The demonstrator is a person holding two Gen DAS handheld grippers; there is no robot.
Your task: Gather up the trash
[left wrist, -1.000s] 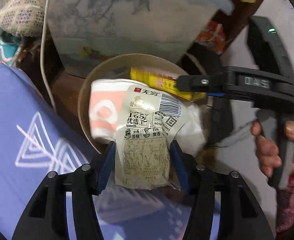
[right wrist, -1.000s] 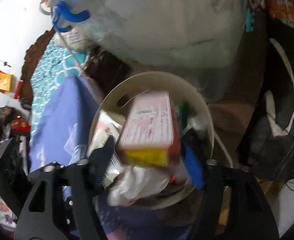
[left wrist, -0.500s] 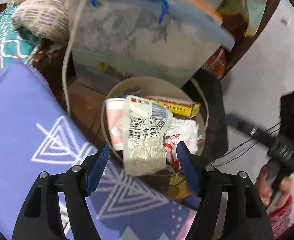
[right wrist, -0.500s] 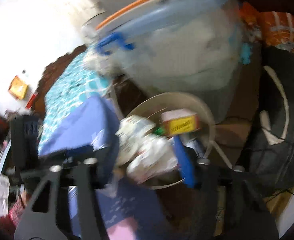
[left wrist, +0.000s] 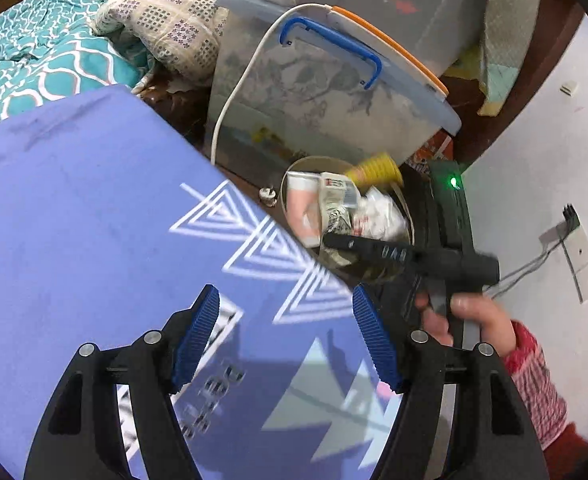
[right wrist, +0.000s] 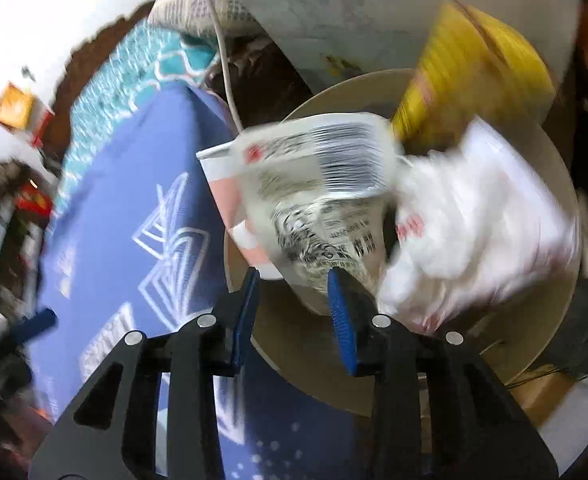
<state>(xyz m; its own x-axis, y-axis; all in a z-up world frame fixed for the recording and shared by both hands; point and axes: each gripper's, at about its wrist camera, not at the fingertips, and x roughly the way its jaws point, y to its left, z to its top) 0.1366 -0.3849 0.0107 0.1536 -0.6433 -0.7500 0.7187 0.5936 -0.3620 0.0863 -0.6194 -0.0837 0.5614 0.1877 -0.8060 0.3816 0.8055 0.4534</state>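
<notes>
A round beige trash bin [left wrist: 309, 159] holds a pink and white paper cup [left wrist: 299, 208], a clear printed noodle wrapper [left wrist: 335, 200], a crumpled white plastic bag [left wrist: 377, 212] and a yellow box [left wrist: 375, 168]. My left gripper [left wrist: 284, 296] hangs open and empty over a purple mat [left wrist: 94, 220], back from the bin. My right gripper [right wrist: 294, 280] is close over the bin [right wrist: 301, 360] with its jaws narrowed. The wrapper [right wrist: 317, 184] ends just beyond its fingertips and the pads do not press on it. Beside it lie the cup [right wrist: 222, 184], the bag [right wrist: 473, 208] and the box [right wrist: 473, 72]. This view is blurred.
A large lidded storage box [left wrist: 325, 92] with a blue handle stands right behind the bin, and a white cable [left wrist: 234, 92] runs down its side. Teal bedding [left wrist: 34, 64] and a patterned pillow [left wrist: 166, 20] lie at the back left. A hand in a red sleeve [left wrist: 525, 360] holds the right gripper.
My left gripper let go of the wrapper and drew back from the bin over the mat. My right gripper dropped the yellow box into the bin, narrowed its jaws and came in close over the trash.
</notes>
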